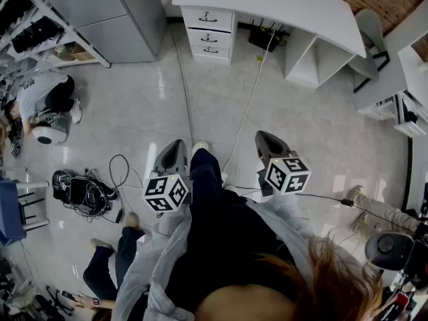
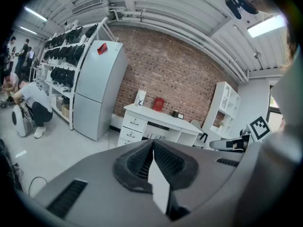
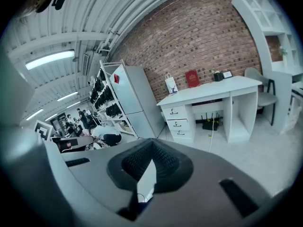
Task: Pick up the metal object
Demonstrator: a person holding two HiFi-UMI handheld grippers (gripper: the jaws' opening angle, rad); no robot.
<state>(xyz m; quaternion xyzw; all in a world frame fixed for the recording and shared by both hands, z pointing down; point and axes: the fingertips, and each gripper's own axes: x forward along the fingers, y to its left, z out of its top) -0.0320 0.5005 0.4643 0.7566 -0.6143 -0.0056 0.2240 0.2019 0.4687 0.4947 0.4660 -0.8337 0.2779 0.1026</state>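
Left gripper (image 2: 152, 144): held out in front of the person's body, jaws pressed together with nothing between them
Right gripper (image 3: 150, 151): beside the left one and well apart from it, jaws also closed and empty
Legs (image 1: 212, 199): the person's dark trousers between the two grippers, with one white shoe (image 1: 200, 147) pointing toward the desk
Metal object: not visible in any view, so its place cannot be told
Step in hand: it looks like a search, with the pick-up not yet begun
Doing it well: find the object first, probably on the desk or among the floor clutter; pick one gripper, open its jaws before it gets near, centre the object between the pads, then close gently, since bare metal may slip
Floor (image 1: 301, 112): pale and glossy; a white cable (image 1: 249, 102) runs from near the feet to the desk, and a heap of black cables (image 1: 83, 191) lies to the left
Drawers (image 1: 209, 29): three in the white desk (image 1: 267, 2), all shut, contents hidden
Desk recess: a black box (image 1: 267, 37) with cables sits on the floor
Desk top: a white paper bag (image 2: 140, 97), contents unseen, near a red box (image 2: 158, 103)
Fridge (image 2: 97, 89): grey, doors shut
Rack (image 2: 66, 63): open shelves full of dark gear; a person (image 2: 31, 103) crouches beside it
Shelf unit (image 2: 226, 105): white cubbies at the far right, contents too small to tell
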